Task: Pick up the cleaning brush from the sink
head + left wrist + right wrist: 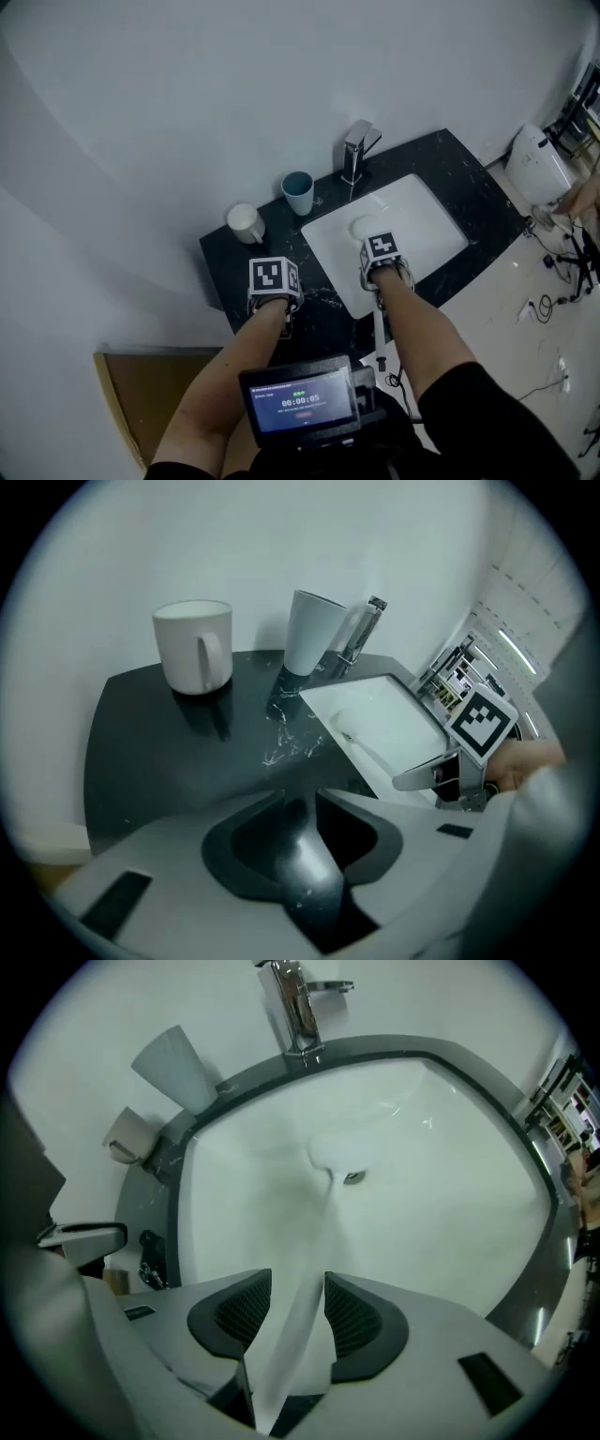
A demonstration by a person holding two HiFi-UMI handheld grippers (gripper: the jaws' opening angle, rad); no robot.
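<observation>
The white cleaning brush (323,1232) lies in the white sink (450,1204), its head by the drain and its long handle running toward me. My right gripper (298,1297) points down over the sink's near side, jaws open, with the handle in the gap between the pads; I see no pad pressing it. From the head view the brush head (361,228) shows just beyond the right gripper (382,258). My left gripper (274,281) hangs over the black counter left of the sink, and its jaws (300,803) stand open with only dark counter between them.
A chrome faucet (354,155) stands behind the sink. A blue cup (298,192) and a white mug (246,223) sit on the counter (469,178) at the back left. A white appliance (539,164) and cables (553,300) lie on the floor to the right.
</observation>
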